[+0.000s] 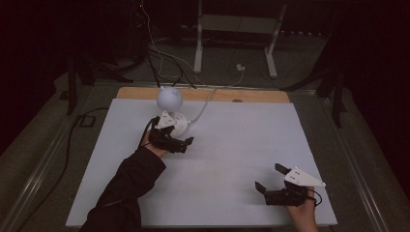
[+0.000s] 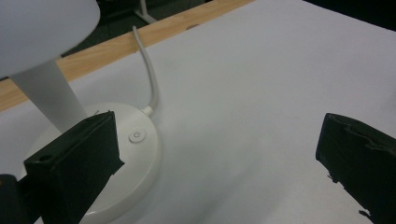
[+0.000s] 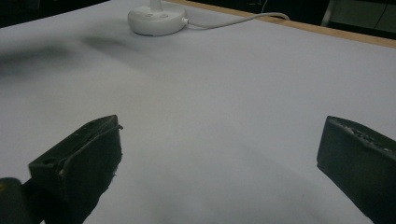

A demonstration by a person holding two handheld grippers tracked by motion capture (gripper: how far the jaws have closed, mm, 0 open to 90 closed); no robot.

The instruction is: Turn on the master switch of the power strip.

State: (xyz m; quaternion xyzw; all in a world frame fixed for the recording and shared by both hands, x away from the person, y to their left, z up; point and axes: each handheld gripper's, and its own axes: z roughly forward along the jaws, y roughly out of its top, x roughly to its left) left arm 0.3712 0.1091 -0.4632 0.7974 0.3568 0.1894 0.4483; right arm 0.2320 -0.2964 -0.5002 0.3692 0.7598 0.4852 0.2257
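The lamp (image 1: 170,104) stands at the far left of the counter (image 1: 232,145), its cord (image 2: 150,77) trailing off the back edge. The left hand-held gripper (image 1: 183,143) hangs wide open beside the lamp's base, one jaw just over the rim near the power button (image 2: 137,136). The right hand-held gripper (image 1: 269,178) sits well apart near the front right, jaws spread wide around nothing.

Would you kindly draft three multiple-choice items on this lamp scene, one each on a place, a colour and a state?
1. Where does the lamp stand on the table?
A. far left part
B. near right corner
C. centre

2. What colour is the lamp's base?
A. black
B. white
C. red

3. How do the jaws of the left hand-held gripper stand?
A. shut on the cable
B. shut on the lamp's stem
C. open, holding nothing

Answers: 1 A, the high view shows it by the far edge, left of the middle. 2 B, the left gripper view shows a white base. 3 C, white table shows between the jaws.
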